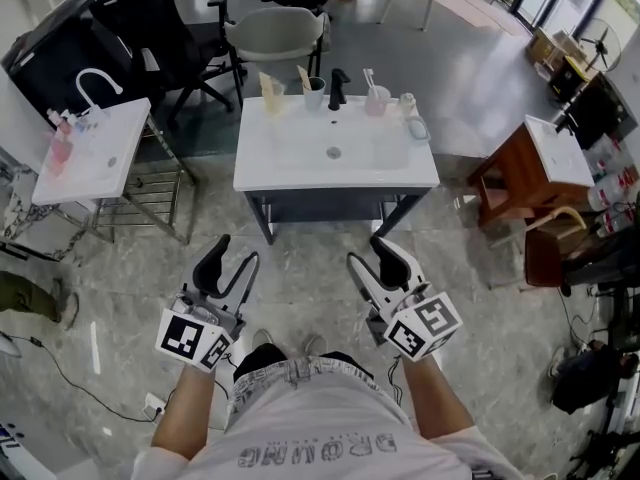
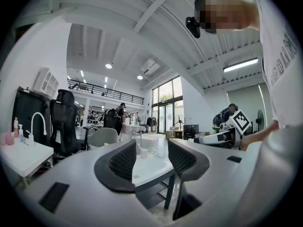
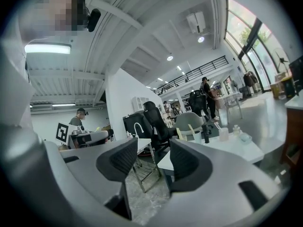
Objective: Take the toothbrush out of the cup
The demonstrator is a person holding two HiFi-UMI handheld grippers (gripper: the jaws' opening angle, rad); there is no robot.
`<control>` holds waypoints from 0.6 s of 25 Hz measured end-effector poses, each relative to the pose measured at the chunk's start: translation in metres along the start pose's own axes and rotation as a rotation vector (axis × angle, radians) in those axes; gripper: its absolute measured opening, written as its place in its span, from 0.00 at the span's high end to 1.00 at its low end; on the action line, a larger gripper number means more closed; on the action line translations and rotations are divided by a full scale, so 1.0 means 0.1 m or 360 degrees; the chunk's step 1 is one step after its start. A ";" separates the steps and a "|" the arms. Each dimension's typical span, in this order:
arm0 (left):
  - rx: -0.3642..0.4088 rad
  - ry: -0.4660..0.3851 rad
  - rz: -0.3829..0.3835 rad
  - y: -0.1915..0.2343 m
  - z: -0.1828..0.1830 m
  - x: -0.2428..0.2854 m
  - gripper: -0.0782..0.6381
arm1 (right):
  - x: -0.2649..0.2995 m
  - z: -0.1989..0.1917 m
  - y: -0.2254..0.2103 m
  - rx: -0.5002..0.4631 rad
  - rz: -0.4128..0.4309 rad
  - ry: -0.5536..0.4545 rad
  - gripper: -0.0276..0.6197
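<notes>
A white sink counter [image 1: 300,163] stands ahead of me, with a black tap [image 1: 338,88] at its back edge. Left of the tap is a pale cup [image 1: 314,94] with a tan toothbrush [image 1: 303,77] in it. Right of the tap, a pink cup [image 1: 377,101] holds a white toothbrush [image 1: 369,77]. Both grippers hang well short of the counter, over the floor. My left gripper [image 1: 238,251] [image 2: 151,157] is open and empty. My right gripper [image 1: 368,252] [image 3: 154,157] is open and empty too; its view shows the pink cup [image 3: 223,134] far off.
A small bottle [image 1: 407,103] and a soap dish [image 1: 418,128] sit at the counter's right. A second white sink [image 1: 95,158] with pink bottles [image 1: 58,146] stands to the left, and a wooden stand [image 1: 515,173] to the right. A grey chair [image 1: 275,33] is behind the counter.
</notes>
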State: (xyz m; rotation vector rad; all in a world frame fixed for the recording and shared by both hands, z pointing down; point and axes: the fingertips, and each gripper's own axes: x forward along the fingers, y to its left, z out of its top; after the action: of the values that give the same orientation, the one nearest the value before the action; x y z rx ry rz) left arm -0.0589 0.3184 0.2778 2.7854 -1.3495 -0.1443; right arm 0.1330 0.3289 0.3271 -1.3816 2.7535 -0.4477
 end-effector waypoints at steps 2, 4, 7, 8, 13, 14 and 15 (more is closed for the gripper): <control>0.0004 0.0006 0.0007 -0.03 -0.01 0.07 0.59 | -0.03 -0.01 -0.09 0.0010 -0.0001 0.0001 0.63; 0.0010 0.0009 0.0005 -0.06 -0.02 0.15 0.59 | -0.05 -0.01 -0.17 0.0017 -0.0002 0.0003 0.63; 0.0012 0.0012 -0.0001 -0.07 -0.04 0.28 0.59 | -0.03 -0.01 -0.30 0.0022 -0.0004 0.0006 0.63; 0.0012 0.0016 -0.0003 -0.06 -0.05 0.31 0.59 | -0.01 0.00 -0.34 0.0024 -0.0005 0.0006 0.63; 0.0020 0.0021 -0.0014 -0.01 -0.07 0.51 0.59 | 0.08 0.04 -0.50 0.0027 -0.0006 -0.0002 0.64; 0.0023 0.0018 -0.0016 0.00 -0.07 0.55 0.59 | 0.11 0.04 -0.52 0.0026 -0.0005 -0.0003 0.64; 0.0024 0.0016 -0.0018 0.03 -0.08 0.59 0.59 | 0.14 0.04 -0.55 0.0025 -0.0005 -0.0002 0.64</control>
State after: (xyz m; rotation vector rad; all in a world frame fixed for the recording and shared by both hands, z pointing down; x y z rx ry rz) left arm -0.0241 0.2707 0.2817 2.8028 -1.3384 -0.1204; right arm 0.1679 0.2855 0.3394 -1.3827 2.7406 -0.4675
